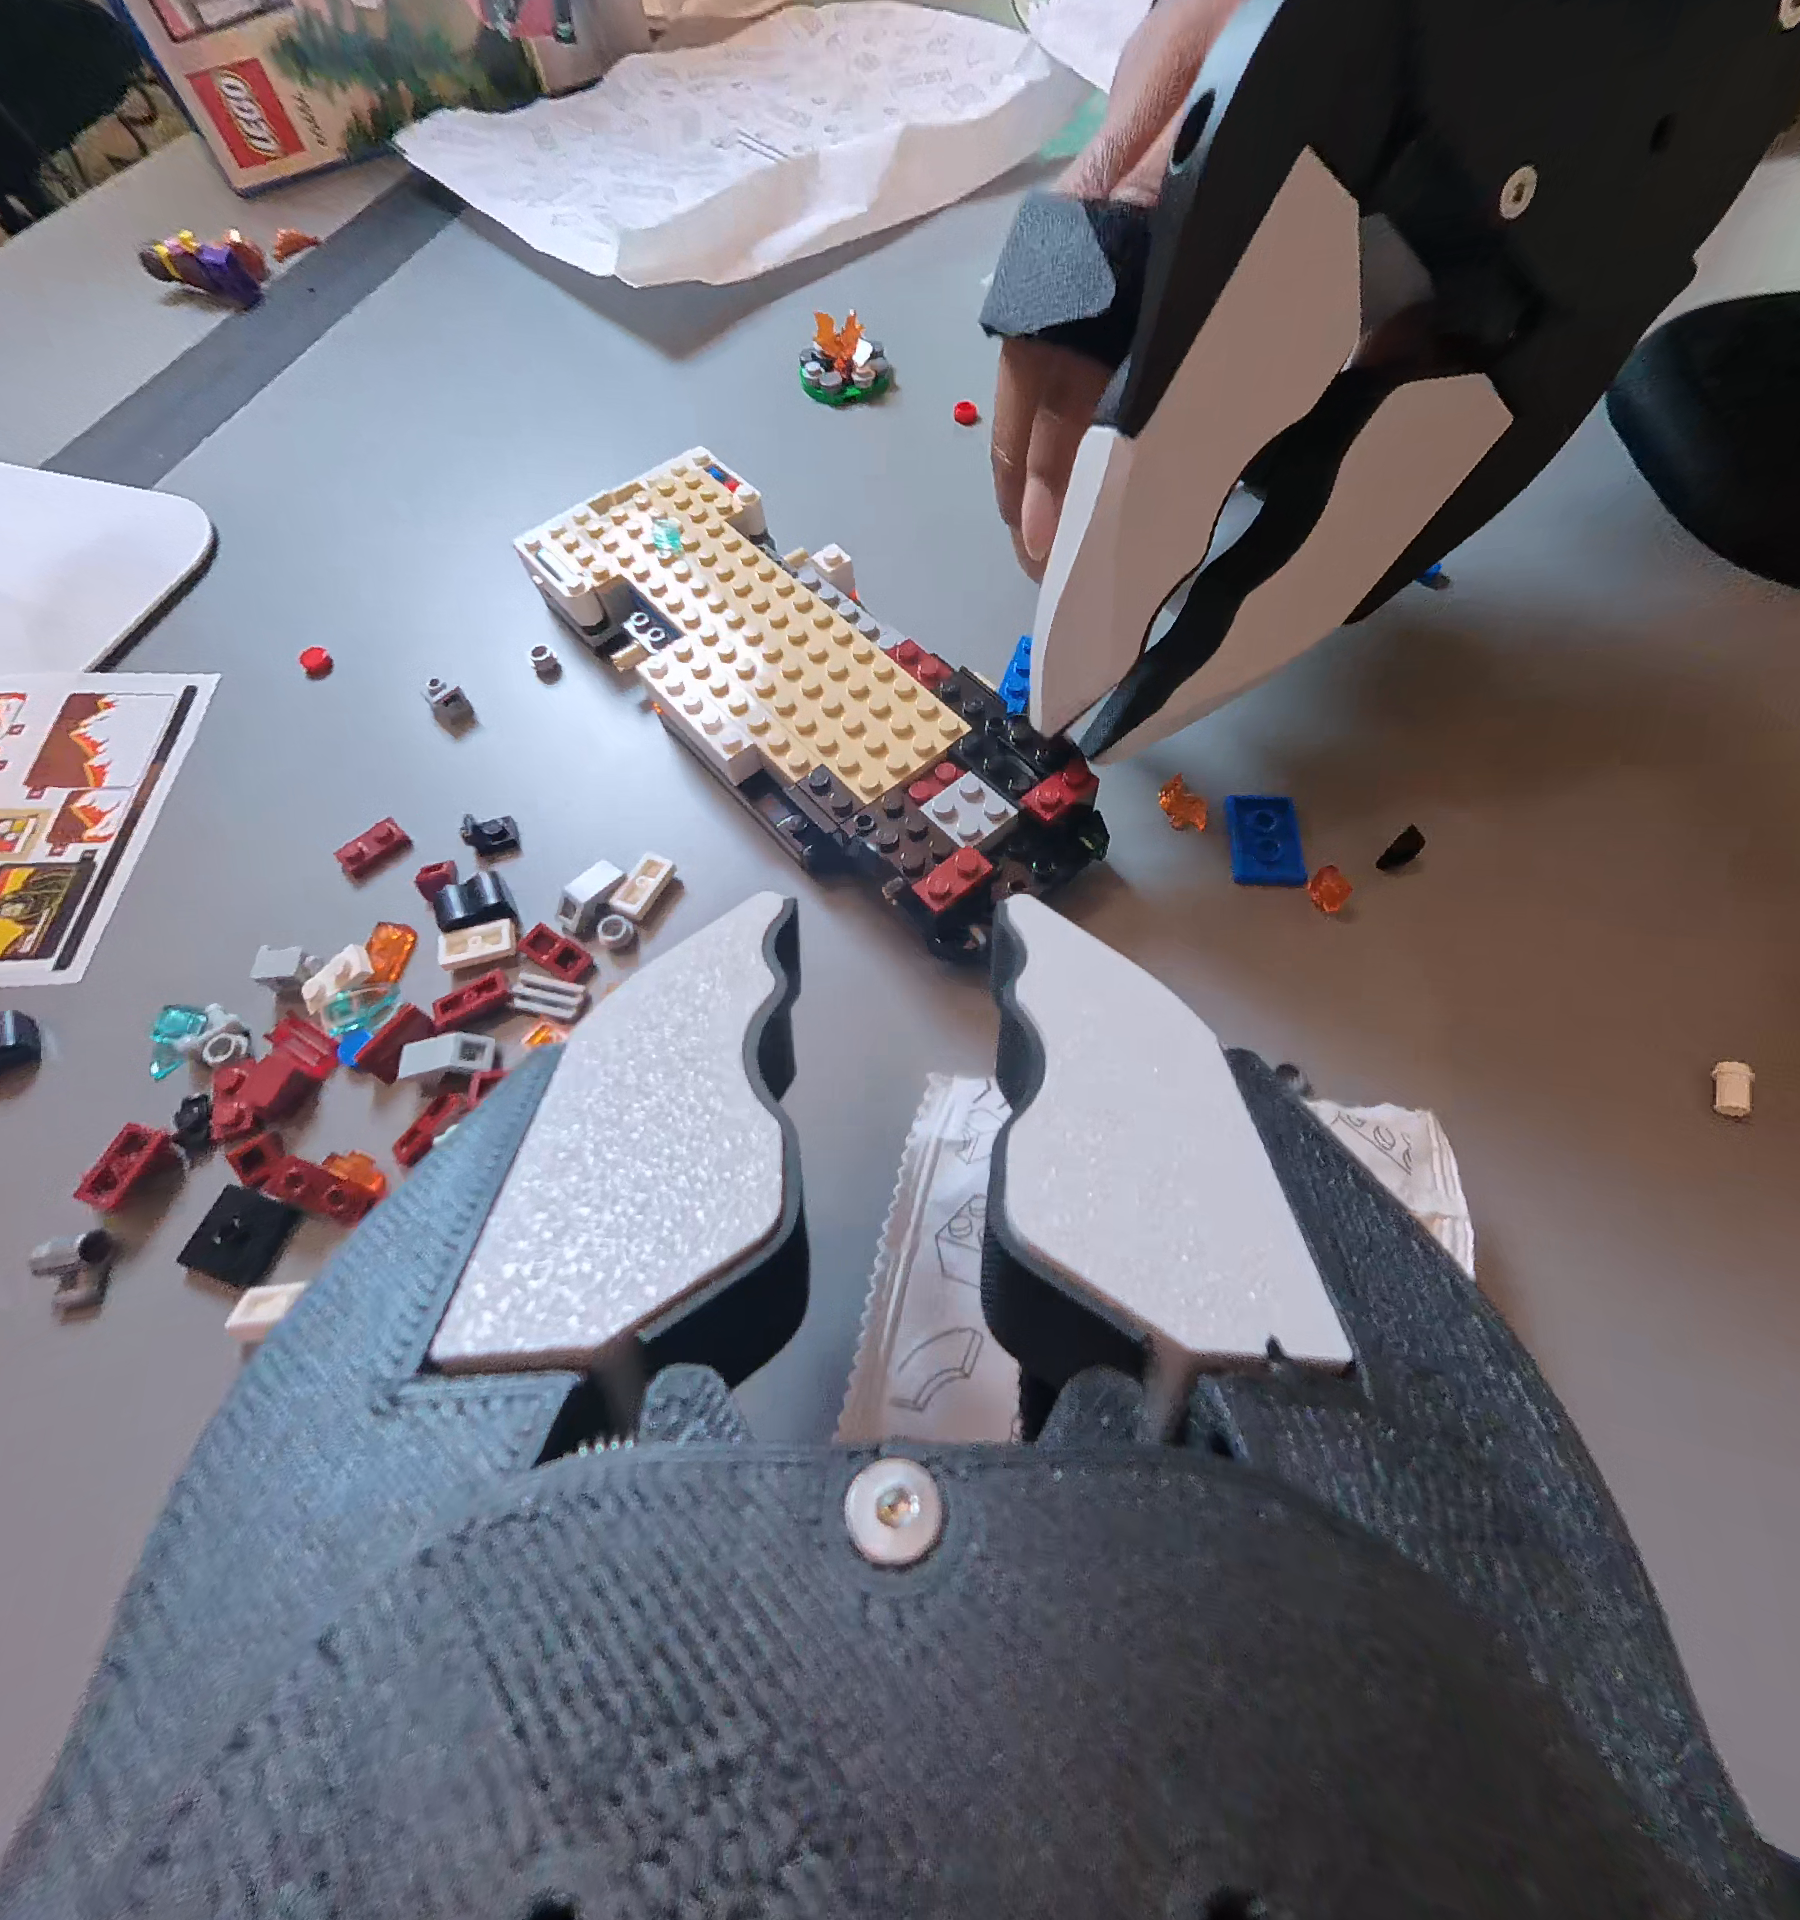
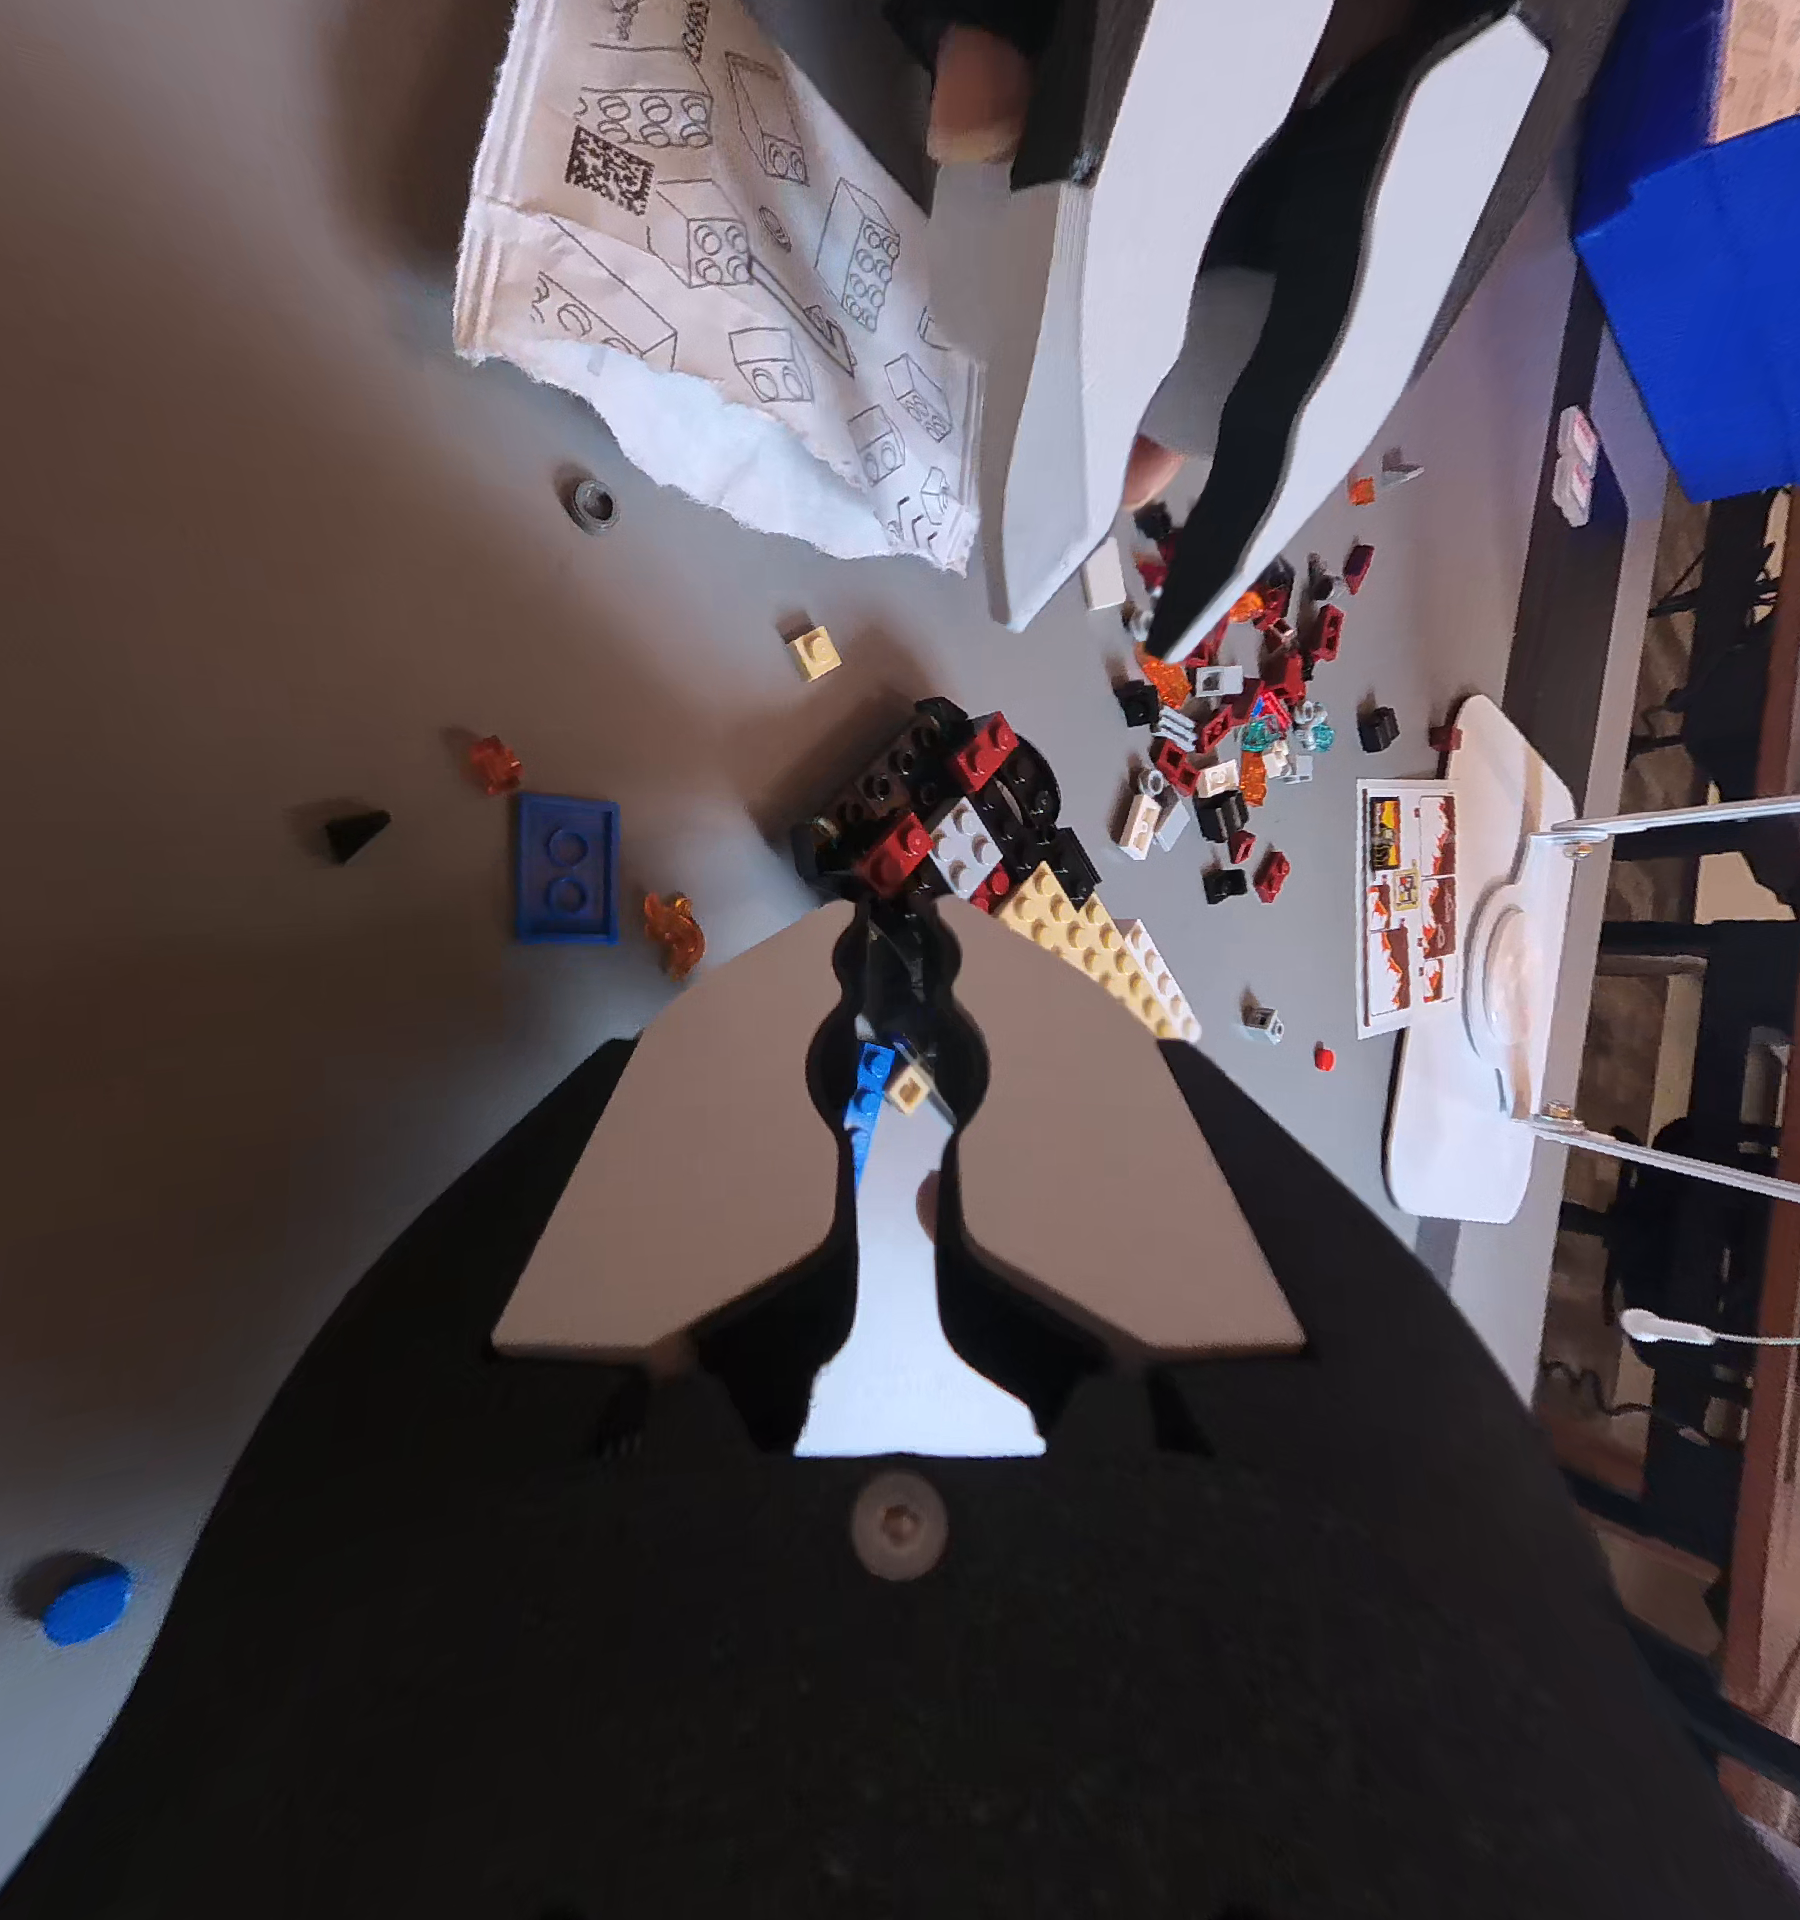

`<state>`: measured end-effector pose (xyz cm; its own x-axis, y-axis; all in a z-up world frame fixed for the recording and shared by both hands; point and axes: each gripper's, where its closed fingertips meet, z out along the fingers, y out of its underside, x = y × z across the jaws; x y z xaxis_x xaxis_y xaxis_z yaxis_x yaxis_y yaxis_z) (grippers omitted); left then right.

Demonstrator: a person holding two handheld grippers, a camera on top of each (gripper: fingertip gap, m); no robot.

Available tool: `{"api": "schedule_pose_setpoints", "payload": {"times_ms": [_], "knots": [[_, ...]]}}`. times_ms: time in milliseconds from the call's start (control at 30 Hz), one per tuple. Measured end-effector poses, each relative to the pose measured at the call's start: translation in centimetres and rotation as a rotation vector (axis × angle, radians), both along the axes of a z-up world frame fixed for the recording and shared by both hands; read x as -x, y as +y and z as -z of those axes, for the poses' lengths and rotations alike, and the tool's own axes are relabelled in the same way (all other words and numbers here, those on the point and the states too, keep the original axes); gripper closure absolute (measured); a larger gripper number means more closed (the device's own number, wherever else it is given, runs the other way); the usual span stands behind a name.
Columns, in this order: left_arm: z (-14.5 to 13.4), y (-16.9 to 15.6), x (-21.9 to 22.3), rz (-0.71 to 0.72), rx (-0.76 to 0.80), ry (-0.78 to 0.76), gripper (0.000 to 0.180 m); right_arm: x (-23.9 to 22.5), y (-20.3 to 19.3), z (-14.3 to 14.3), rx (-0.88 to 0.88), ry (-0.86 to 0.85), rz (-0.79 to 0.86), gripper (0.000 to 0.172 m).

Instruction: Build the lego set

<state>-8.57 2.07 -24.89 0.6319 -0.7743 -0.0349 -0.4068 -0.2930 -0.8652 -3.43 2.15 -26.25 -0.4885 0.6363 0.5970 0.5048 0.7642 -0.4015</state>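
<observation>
Brick model (image 1: 802,686), with a tan studded deck and a black and dark red end, lies on the grey tabletop (image 1: 1498,1039) at centre frame in the left wrist view. Right hand-held gripper (image 1: 1072,740) comes in from the upper right. Its fingers are drawn almost together and the tips are set down on the black studs at the model's lower right corner, beside a dark red plate (image 1: 1062,792). The right wrist view shows black parts in the narrow slot between the tips, so it reads as pinched on the model there, though pad contact is not fully plain. Left hand-held gripper (image 1: 896,935) has its fingers well apart with nothing between them, tips just beside the model's near black end and not touching it. A torn white paper bag (image 1: 927,1247) lies beneath it. Loose brick pile (image 1: 356,1039) sits at lower left, sticker sheet (image 1: 44,821) at the left edge. A blue plate (image 1: 1265,840) and orange flame pieces (image 1: 1182,802) lie right of the model.
</observation>
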Motion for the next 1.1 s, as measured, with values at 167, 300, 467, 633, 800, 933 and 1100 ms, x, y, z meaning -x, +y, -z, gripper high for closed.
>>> {"api": "schedule_pose_setpoints", "payload": {"times_ms": [167,300,467,633,800,933,1100], "knots": [[1.8,0.9,-1.3,0.073,0.067,0.109,0.128,-0.2,0.3,0.0,-0.041,0.001,-0.024,0.156],[2.2,1.5,-2.3,0.123,0.135,0.113,0.126,0.0,0.6,0.4,-0.134,0.024,-0.049,0.157],[2.4,1.8,-2.4,0.126,0.162,0.099,0.139,0.4,0.7,0.4,-0.259,0.098,-0.098,0.162],[2.5,1.5,-2.5,0.133,0.155,0.107,0.141,0.4,0.5,0.3,-0.127,0.087,-0.093,0.163],[2.5,1.4,-2.5,0.136,0.161,0.111,0.142,0.6,0.5,-0.4,-0.054,0.092,-0.089,0.164],[2.5,1.1,-3.2,0.146,0.146,0.131,0.146,1.1,0.7,-2.0,-0.013,0.095,-0.072,0.168],[2.5,1.1,-2.6,0.129,0.149,0.138,0.147,0.3,1.5,-3.4,0.049,0.161,-0.005,0.168]]}}
